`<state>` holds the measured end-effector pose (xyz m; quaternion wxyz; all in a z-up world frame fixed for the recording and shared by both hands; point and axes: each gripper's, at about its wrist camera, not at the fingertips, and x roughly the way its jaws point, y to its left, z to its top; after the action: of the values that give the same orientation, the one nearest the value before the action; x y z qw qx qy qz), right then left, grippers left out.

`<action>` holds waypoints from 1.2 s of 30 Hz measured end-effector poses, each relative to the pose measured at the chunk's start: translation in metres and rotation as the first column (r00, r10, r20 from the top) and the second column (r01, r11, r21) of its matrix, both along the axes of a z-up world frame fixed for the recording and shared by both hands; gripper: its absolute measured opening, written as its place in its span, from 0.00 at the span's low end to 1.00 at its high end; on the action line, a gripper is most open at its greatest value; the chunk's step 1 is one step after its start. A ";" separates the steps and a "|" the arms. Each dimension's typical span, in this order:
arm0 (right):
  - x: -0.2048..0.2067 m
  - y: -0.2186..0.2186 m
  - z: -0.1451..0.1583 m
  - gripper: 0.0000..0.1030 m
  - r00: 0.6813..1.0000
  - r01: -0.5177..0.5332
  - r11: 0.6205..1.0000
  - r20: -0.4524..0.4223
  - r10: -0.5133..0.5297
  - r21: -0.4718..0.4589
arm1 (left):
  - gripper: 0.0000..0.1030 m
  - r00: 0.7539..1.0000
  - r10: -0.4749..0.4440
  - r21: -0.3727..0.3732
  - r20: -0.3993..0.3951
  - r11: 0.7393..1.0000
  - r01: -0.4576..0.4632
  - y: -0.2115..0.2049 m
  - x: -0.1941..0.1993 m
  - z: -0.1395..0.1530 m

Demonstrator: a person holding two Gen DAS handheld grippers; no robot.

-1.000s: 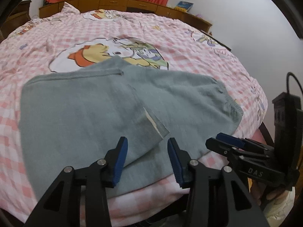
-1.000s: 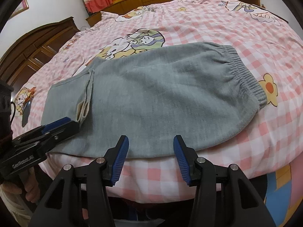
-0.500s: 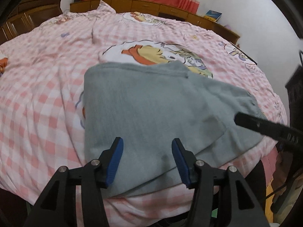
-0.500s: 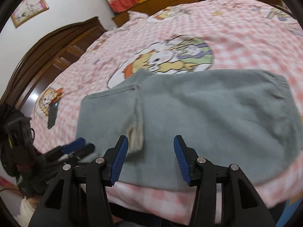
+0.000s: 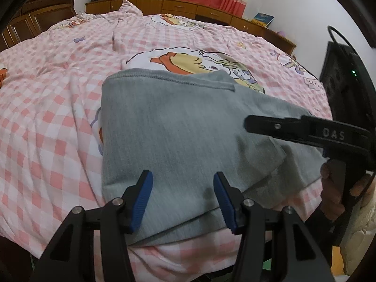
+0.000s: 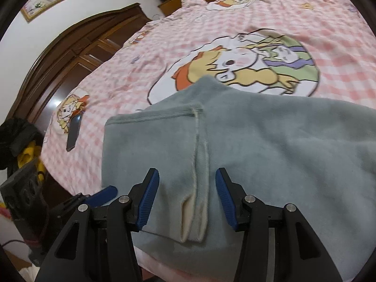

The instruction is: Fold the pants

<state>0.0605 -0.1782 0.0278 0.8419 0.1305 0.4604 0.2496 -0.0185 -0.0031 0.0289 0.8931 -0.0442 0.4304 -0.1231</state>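
Note:
Grey pants [image 5: 176, 136] lie folded on the pink checked bedspread [image 5: 47, 117], near the bed's front edge. My left gripper [image 5: 183, 199] hovers open over their near left part, nothing between its blue pads. One black finger [image 5: 282, 127] of the right gripper reaches in from the right above the cloth. In the right wrist view, the pants [image 6: 270, 145] show a leg hem with a cream lining [image 6: 192, 223]. That hem lies just ahead of my right gripper [image 6: 186, 197], which is open and empty. The left gripper's blue pad [image 6: 103, 193] shows at lower left.
A dark phone [image 6: 73, 131] lies on the bedspread left of the pants. A wooden wardrobe [image 6: 58, 70] stands beyond the bed's left side, with a black bag [image 6: 16, 134] beside it. Low wooden cabinets [image 5: 188, 7] and curtains line the far wall. A person's hand [image 5: 333, 188] holds the right gripper.
Both grippers have slid left along the bed's front edge. The left jaws have widened a little. The right gripper now faces the leg hems instead of the waistband side.

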 end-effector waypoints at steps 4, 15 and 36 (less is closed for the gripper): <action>0.003 0.011 0.001 0.35 1.000 0.004 0.999 0.014 -0.003 -0.053 | 0.55 1.000 -0.001 -0.016 -0.008 1.000 0.001 0.001 -0.003 0.005; -0.020 0.030 0.076 0.05 0.993 -0.004 1.000 0.120 0.007 -0.022 | 0.71 0.996 0.078 -0.049 0.047 0.996 -0.076 0.040 -0.050 0.023; -0.079 -0.043 0.199 0.05 0.922 0.174 0.980 0.333 -0.197 0.096 | 0.77 0.995 0.089 -0.062 0.038 0.994 -0.087 0.020 -0.041 0.010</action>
<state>-0.0188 -0.2217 0.2272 0.9239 0.1556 0.2851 0.2023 -0.0598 0.0170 0.0392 0.9045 -0.0874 0.4058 -0.0973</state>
